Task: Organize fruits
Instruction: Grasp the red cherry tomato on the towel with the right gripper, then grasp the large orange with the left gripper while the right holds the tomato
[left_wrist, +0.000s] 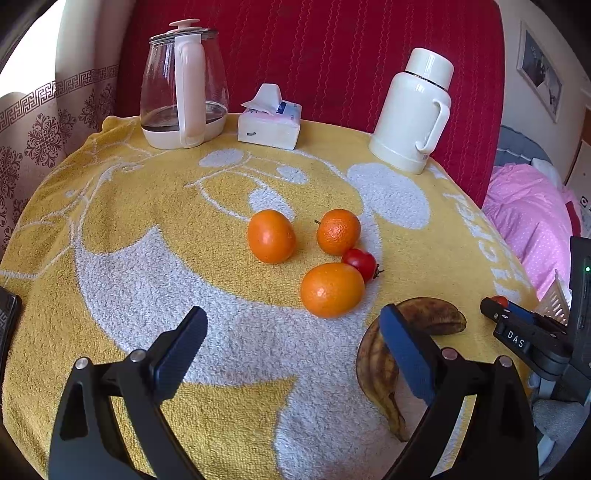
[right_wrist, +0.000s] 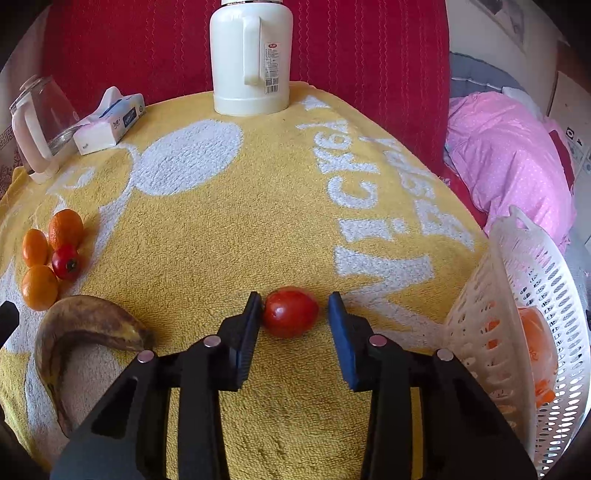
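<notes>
A: Your R wrist cam has the tomato (right_wrist: 291, 312) right between your right gripper (right_wrist: 295, 308) fingers; left pad touches its side, right pad is just clear, so not clamped yet. L cam only catches a red sliver of it behind that gripper's tip.

B: Which way does it lie?

A: Long axis runs across the jaws, pad to pad. Glossy red, slightly oval, resting on the yellow towel (right_wrist: 207, 236).

B: What's nearby?

A: White basket (right_wrist: 517, 295) at the towel's right edge, tilted, something orange inside; only R cam shows that. Browned banana (left_wrist: 424, 317) bends under your left gripper (left_wrist: 291, 343), fingers wide apart, nothing in them. Beyond: three oranges (left_wrist: 271, 236) and a second tomato (left_wrist: 361, 262), touching two of them.
</notes>
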